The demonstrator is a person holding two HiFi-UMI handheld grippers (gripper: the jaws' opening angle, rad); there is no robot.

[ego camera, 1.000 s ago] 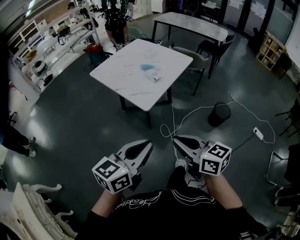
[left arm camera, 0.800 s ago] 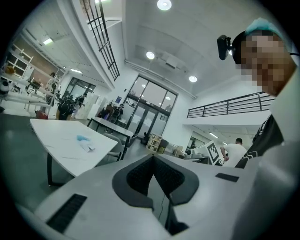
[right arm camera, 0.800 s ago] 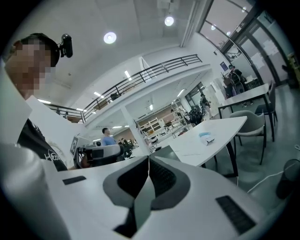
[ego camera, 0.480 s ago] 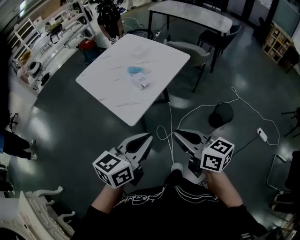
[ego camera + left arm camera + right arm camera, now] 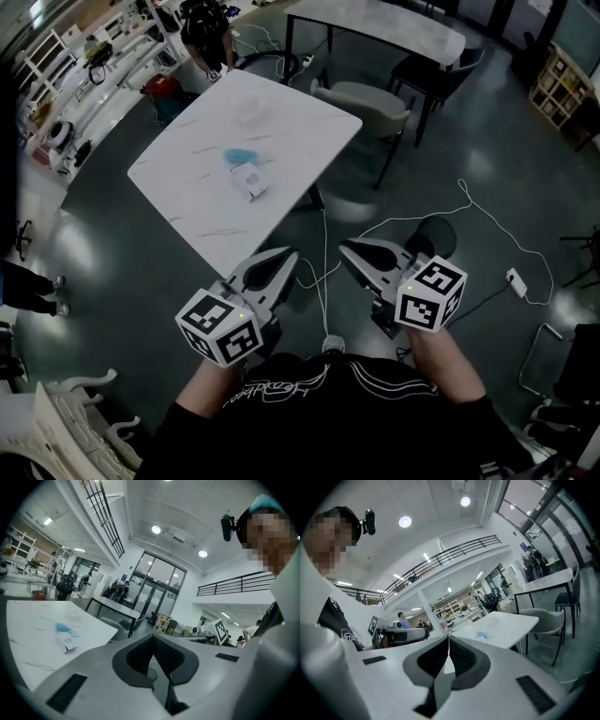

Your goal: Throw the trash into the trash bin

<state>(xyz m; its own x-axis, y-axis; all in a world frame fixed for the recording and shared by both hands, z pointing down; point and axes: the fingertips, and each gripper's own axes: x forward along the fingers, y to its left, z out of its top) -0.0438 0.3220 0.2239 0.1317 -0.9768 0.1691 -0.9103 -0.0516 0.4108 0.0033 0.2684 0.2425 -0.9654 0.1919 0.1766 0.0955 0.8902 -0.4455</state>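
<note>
so far nothing has been picked up — the trash (image 5: 246, 172) lies near the middle of the table (image 5: 291, 108), with the bin (image 5: 435, 234) on the floor beyond its right edge. left gripper (image 5: 289, 253) and right gripper (image 5: 345, 247) are held shut — empty.

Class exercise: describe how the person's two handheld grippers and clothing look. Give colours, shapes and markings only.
The left gripper and right gripper match. Each has a pale grey, tapering claw lined with dark ribbed pads, and a white cube with black square markers at its rear. The person wears a black top with white lettering and stripes.
</note>
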